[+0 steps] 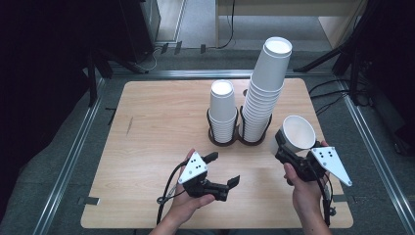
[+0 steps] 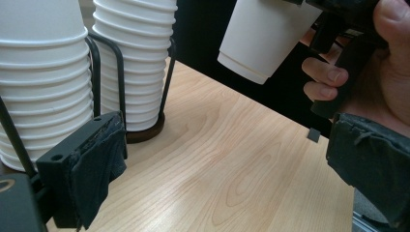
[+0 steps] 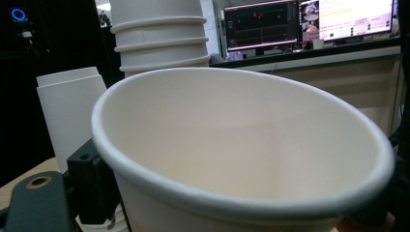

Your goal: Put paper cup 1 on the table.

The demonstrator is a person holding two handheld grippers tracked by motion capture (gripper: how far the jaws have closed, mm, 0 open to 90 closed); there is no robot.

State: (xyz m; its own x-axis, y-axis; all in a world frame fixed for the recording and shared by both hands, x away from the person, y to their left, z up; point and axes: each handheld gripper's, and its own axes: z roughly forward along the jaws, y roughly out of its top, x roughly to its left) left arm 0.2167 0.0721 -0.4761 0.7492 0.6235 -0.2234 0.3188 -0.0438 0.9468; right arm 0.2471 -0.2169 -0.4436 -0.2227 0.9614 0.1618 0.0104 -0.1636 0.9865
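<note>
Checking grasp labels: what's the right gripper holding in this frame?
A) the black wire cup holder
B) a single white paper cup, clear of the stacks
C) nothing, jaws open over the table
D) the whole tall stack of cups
B: the right gripper is shut on one white paper cup, held tilted to the right of the tall stack, apart from it.

On the table (image 1: 147, 127), two cup stacks stand in racks at centre: short stack (image 1: 222, 111), tall stack (image 1: 264, 93) at its 3 o'clock. Right gripper (image 1: 284, 147) clamps a cup (image 1: 296, 134) at 4 o'clock; left gripper (image 1: 222, 169), at 6 o'clock, gapes.
</note>
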